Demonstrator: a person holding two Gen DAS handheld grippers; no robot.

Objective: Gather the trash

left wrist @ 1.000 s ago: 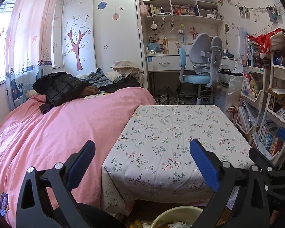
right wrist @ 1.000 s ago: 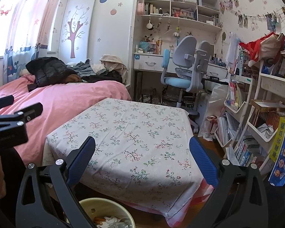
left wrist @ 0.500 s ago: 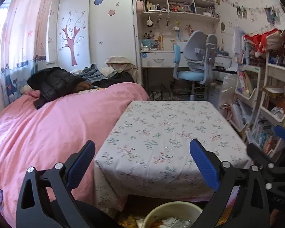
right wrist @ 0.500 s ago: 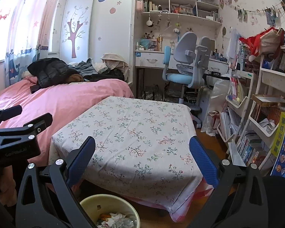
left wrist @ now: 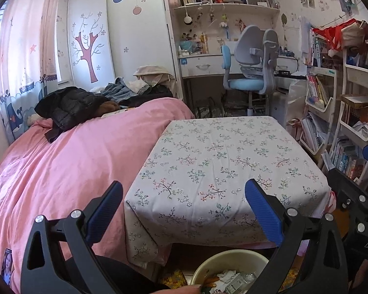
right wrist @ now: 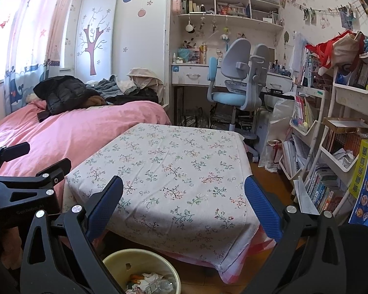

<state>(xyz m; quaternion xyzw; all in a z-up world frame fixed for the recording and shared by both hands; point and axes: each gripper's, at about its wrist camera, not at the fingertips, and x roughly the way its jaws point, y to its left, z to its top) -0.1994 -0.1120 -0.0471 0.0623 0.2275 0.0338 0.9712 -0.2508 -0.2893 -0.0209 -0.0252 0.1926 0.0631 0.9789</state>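
A cream trash bin (left wrist: 223, 259) holding crumpled paper, plastic and other trash (left wrist: 233, 278) stands on the floor at the near edge of a low table with a floral cloth (left wrist: 220, 161). It also shows in the right wrist view (right wrist: 125, 257). My left gripper (left wrist: 184, 208) is open and empty, held above the bin before the table. My right gripper (right wrist: 184, 205) is open and empty too, to the right of the left one, whose body shows in the right wrist view (right wrist: 24, 188). The tabletop (right wrist: 174, 161) carries no objects.
A bed with a pink cover (left wrist: 61, 161) lies left of the table, with clothes piled at its far end (left wrist: 73, 105). White shelf racks of books (right wrist: 331, 166) stand on the right. A blue desk chair (right wrist: 235, 90) and desk stand beyond the table.
Both grippers have drawn back from the table and tilted a little downward, so more of the bin and its trash shows at the bottom. Both stayed open.
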